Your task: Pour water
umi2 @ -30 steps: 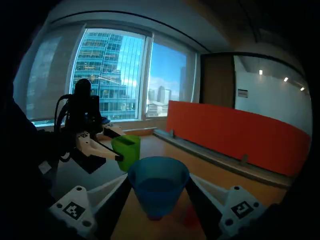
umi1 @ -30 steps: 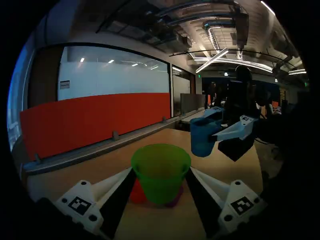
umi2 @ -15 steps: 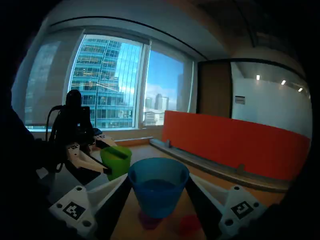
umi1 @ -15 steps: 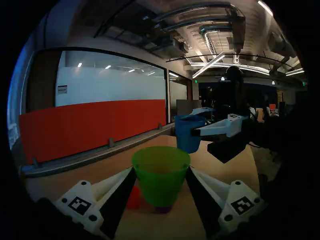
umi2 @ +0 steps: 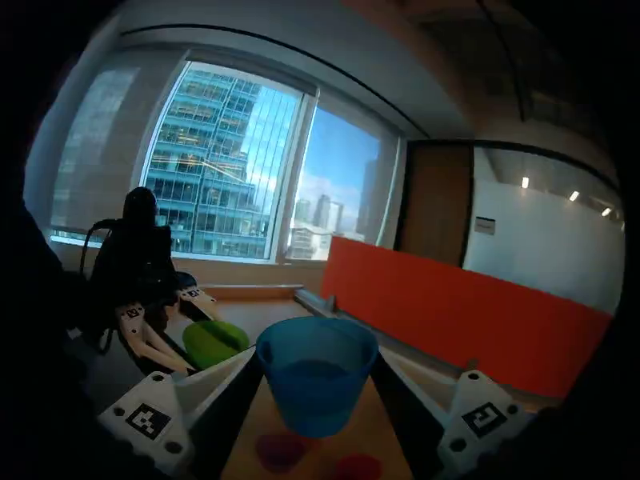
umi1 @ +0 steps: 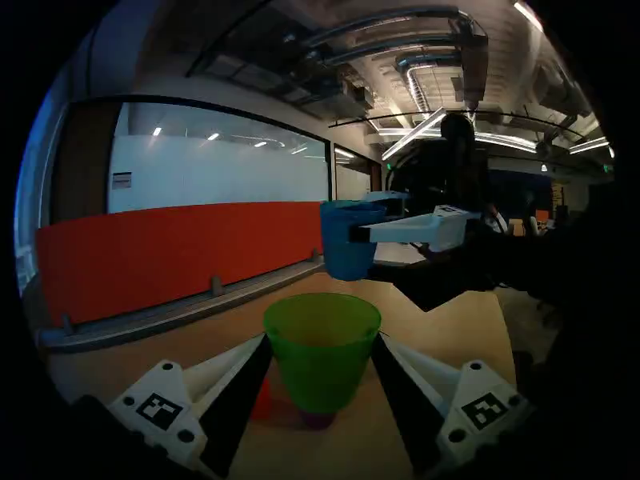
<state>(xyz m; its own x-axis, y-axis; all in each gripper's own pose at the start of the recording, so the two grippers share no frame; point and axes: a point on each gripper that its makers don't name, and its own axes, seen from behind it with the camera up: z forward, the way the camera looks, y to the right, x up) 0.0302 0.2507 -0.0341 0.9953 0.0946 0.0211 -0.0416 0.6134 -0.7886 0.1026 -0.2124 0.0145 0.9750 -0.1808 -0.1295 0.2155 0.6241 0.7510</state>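
My left gripper (umi1: 322,362) is shut on a green cup (umi1: 322,346), held upright above the wooden table (umi1: 448,332). Up and to the right of it, the right gripper (umi1: 376,232) holds a blue cup (umi1: 346,239) higher than the green one. In the right gripper view, my right gripper (umi2: 317,382) is shut on that blue cup (umi2: 316,380), which has water in it and stands nearly upright. The green cup (umi2: 214,342) sits lower left there, held by the left gripper (umi2: 164,352).
A red cup (umi1: 264,398) and a purple cup (umi1: 318,418) stand on the table under the green cup; the purple cup (umi2: 279,450) and red cup (umi2: 358,466) also appear below the blue cup. An orange partition (umi1: 168,248) runs along the table's far edge. Windows (umi2: 232,188) lie beyond.
The right gripper has lifted the blue cup and carried it nearer, above the green cup's level. The green cup has risen slightly off the table.
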